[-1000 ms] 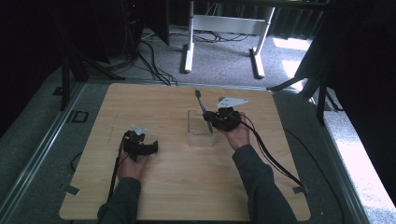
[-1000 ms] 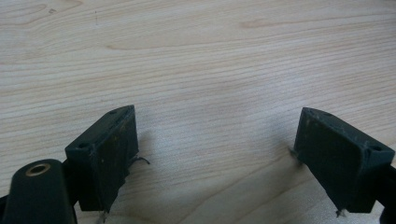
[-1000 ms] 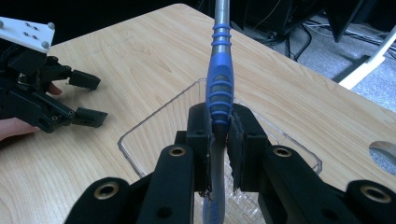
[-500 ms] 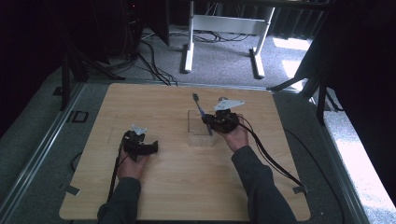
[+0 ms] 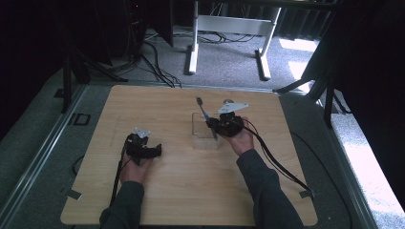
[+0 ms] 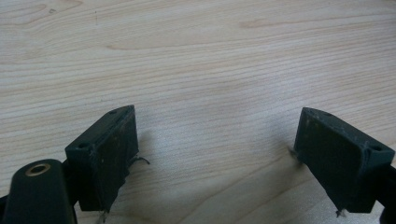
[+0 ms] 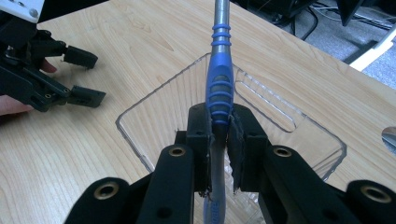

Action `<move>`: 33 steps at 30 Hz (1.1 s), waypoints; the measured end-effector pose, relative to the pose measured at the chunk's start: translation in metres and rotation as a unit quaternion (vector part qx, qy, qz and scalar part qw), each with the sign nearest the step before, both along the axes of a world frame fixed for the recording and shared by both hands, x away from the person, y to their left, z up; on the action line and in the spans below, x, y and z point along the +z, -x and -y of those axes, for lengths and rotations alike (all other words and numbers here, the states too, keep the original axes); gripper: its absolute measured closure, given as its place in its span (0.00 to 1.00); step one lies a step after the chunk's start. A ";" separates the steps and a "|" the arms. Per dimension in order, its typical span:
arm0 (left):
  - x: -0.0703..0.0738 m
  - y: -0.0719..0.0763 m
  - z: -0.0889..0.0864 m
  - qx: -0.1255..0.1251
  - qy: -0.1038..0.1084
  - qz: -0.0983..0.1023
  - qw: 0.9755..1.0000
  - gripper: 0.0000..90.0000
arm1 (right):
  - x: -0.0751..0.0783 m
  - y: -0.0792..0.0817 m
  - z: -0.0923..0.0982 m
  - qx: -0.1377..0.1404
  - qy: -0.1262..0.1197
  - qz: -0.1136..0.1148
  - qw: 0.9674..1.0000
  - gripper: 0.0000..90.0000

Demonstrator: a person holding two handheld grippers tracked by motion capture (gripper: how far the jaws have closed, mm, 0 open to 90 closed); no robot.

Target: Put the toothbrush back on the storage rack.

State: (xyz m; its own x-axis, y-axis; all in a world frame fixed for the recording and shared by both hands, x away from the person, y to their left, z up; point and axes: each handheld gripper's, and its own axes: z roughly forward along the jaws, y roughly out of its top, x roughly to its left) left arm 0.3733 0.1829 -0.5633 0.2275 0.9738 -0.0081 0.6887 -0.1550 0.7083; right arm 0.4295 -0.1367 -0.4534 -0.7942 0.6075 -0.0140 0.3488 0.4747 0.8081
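Right gripper view has the blue-handled tool (image 7: 219, 88), perhaps a toothbrush though its head is not visible, clamped tight between the right gripper's (image 7: 219, 128) jaws, its handle rising over the clear plastic tray (image 7: 140, 105). In the high view the tool (image 5: 204, 114) leans up and away above the tray (image 5: 203, 142) near the middle of the wooden table (image 5: 191, 191). Set against the frames from the last second, nothing has visibly shifted: tool, tray and both hands sit as they were, so the work looks paused with the tool poised over the tray, not yet laid in. The left gripper (image 5: 155, 150) rests well apart, jaws wide, holding nothing.
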 end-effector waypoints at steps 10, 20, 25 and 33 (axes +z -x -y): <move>0.000 0.000 0.000 0.000 0.000 0.000 1.000 0.16 | -0.002 -0.001 0.001 -0.003 0.023 -0.009 1.000 0.88; 0.000 0.000 0.000 0.000 0.000 0.000 1.000 0.16 | -0.005 -0.001 0.000 -0.005 0.033 -0.017 0.999 0.70; 0.000 0.000 0.000 0.000 0.000 0.000 1.000 0.16 | -0.004 0.001 0.003 0.004 0.024 -0.016 1.000 0.56; 0.000 0.000 0.000 0.000 0.000 0.000 1.000 0.16 | 0.001 0.002 0.016 -0.018 0.009 -0.012 1.000 0.50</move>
